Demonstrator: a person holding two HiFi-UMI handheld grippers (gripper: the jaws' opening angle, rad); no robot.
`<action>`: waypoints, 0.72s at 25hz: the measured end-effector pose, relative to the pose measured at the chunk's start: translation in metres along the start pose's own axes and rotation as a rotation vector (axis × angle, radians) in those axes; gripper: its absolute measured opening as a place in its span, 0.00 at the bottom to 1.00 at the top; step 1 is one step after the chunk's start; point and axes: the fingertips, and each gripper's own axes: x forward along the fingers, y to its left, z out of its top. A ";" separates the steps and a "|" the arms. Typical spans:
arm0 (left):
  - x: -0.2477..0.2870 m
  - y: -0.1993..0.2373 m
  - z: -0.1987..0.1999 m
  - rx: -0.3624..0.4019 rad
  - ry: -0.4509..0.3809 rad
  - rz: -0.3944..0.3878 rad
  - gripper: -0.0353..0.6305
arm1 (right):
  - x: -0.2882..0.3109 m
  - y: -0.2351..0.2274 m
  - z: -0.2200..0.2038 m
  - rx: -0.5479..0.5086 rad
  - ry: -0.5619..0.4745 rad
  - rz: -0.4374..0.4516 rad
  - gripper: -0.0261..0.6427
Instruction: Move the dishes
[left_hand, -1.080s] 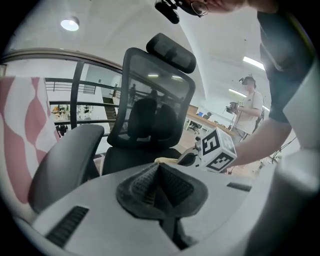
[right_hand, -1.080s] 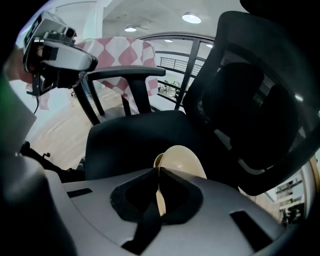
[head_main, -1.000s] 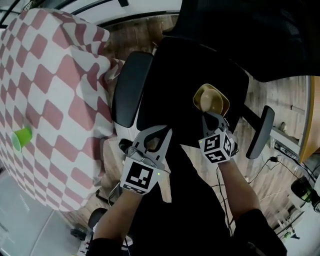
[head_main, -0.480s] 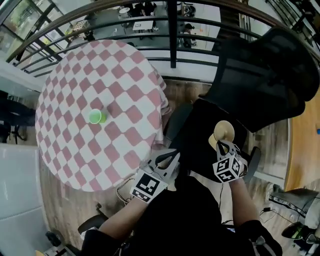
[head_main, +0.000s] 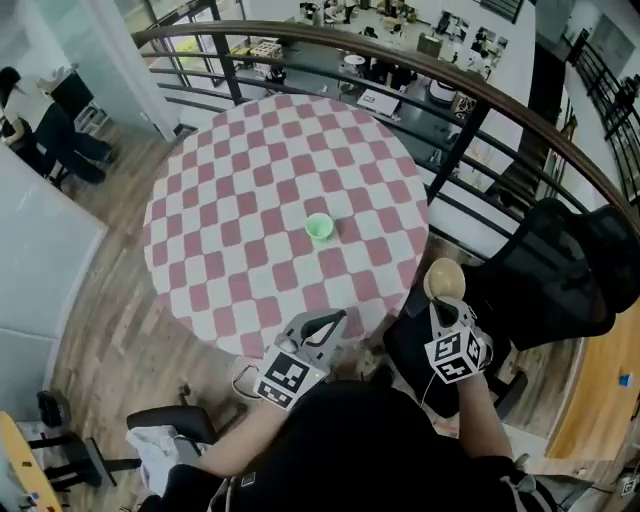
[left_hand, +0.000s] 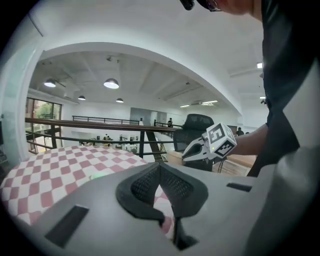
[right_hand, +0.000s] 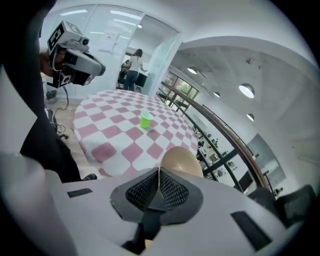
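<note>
Right gripper (head_main: 445, 303) clamps the tan bowl (head_main: 444, 279) (beside checkered table (head_main: 250, 200)).

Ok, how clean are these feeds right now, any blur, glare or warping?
Head view: sharp, evenly lit, green cup crisp, wide-angle warping toward the edges. Left gripper view: strong fisheye, black corners, bright ceiling lamps. Right gripper view: same fisheye; the bowl at the jaws looks slightly soft.

Mezzanine office around a round table
Checked table (head_main: 250, 200) at centre, curved railing (head_main: 480, 85) across the top, wood floor (head_main: 120, 300) lower left, black chair (head_main: 560, 280) at right; round ceiling lamps (left_hand: 111, 83) lit.
</note>
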 end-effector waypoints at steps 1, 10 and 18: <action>-0.010 0.012 0.003 -0.007 -0.002 0.021 0.05 | 0.004 0.002 0.020 -0.021 -0.012 0.014 0.08; -0.106 0.103 -0.009 -0.062 -0.020 0.217 0.05 | 0.029 0.080 0.157 -0.117 -0.151 0.166 0.08; -0.122 0.146 0.005 -0.158 -0.050 0.342 0.05 | 0.053 0.062 0.222 -0.286 -0.177 0.212 0.08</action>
